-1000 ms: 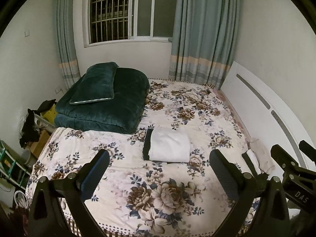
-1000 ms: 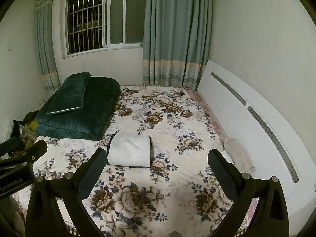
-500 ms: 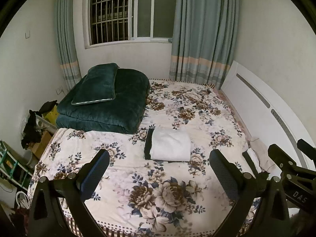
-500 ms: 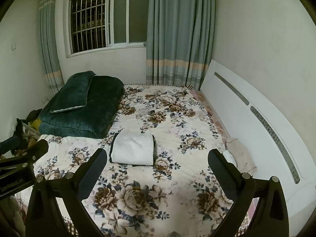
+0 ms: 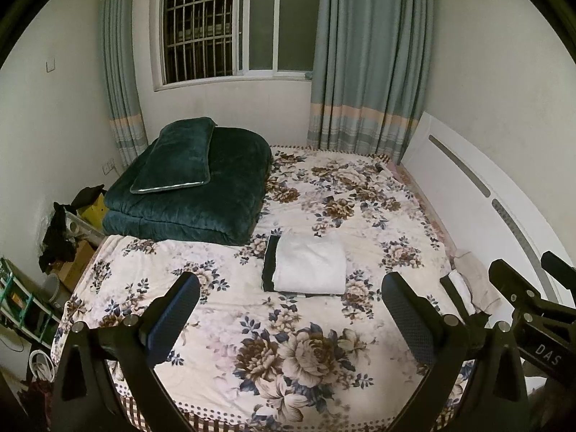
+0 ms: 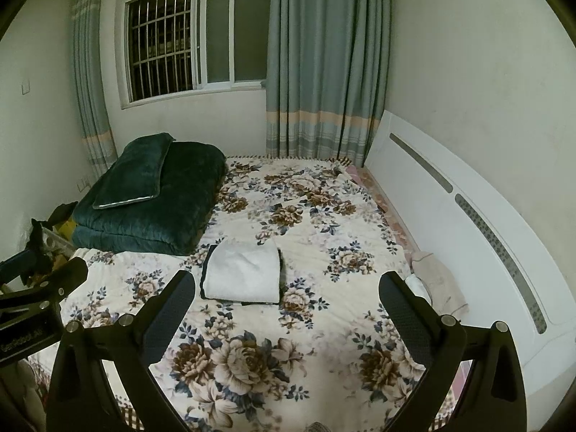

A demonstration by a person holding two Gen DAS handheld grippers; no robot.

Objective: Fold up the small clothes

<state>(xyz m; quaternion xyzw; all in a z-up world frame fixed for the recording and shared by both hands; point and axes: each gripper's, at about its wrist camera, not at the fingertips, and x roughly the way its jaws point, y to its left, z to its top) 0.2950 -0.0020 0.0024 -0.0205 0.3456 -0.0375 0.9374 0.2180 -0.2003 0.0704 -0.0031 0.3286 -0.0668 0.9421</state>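
1. The left gripper has its two black fingers spread wide apart with nothing between them, raised above the near end of the bed.
2. The right gripper is the same: fingers far apart, holding nothing, above the near edge of the flowered bedspread. Its black frame also shows at the right edge of the left wrist view, beside the left gripper.
3. Beyond both pairs of fingers, near the middle of the bed, lies a folded white garment in a neat rectangle. It rests on a folded dark garment, whose edge shows along the left and near sides. Neither gripper touches this stack.
4. On the right side of the bed, by the white headboard, lies a crumpled pale cloth, with a small white and dark piece just beside it.
5. At the far left corner of the bed sits a folded dark green quilt with a matching pillow on top.
6. Behind the bed are a barred window and blue-grey curtains.
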